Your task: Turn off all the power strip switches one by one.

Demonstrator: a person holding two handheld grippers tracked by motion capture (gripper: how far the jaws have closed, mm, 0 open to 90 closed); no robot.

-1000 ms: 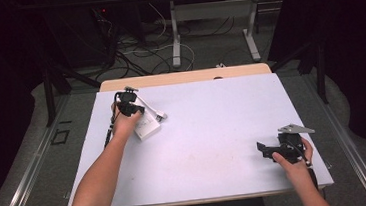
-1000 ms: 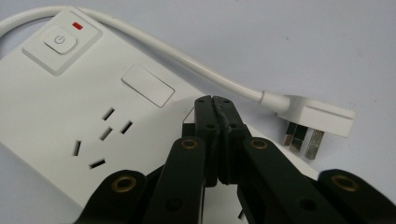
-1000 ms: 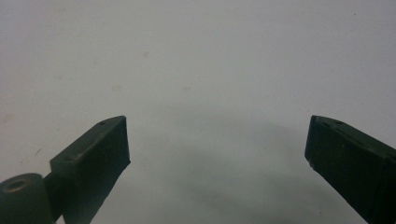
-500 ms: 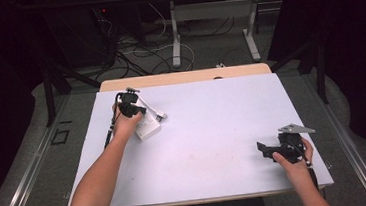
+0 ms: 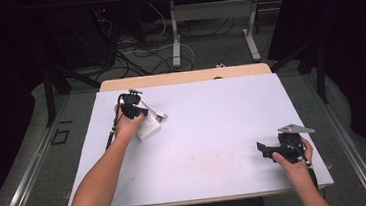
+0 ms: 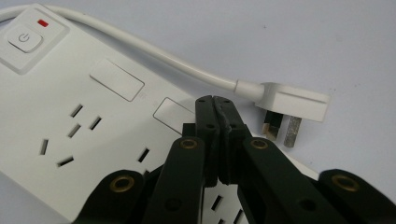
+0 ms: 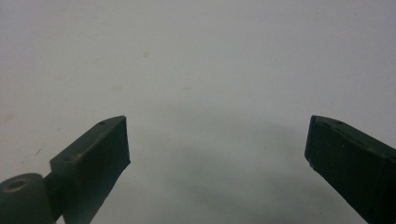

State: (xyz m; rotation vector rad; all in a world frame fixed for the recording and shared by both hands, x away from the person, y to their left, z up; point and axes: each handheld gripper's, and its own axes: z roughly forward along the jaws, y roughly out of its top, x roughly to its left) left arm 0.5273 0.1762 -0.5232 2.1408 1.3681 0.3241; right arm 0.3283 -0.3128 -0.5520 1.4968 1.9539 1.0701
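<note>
Left gripper (image 6: 215, 100), jaws pressed together and empty, rests unmoved on the power strip (image 6: 70, 121) near the desk's (image 5: 213, 130) far-left corner, its plug (image 6: 292, 100) loose; right gripper (image 7: 217, 140) waits wide.

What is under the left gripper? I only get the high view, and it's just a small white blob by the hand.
Observer: A white plastic power strip with several sockets, lying flat on the pale table.
Operator: Is the gripper holding it?
Observer: No. The left gripper has its black jaws shut together with nothing between them, tips just above the strip.
Operator: Does it have a button?
Observer: Yes, a square white power button at one end, with a small red mark beside it.
Operator: And that little bit sticking out?
Observer: That's the strip's own white plug on its cord, lying on the table, prongs out.
</note>
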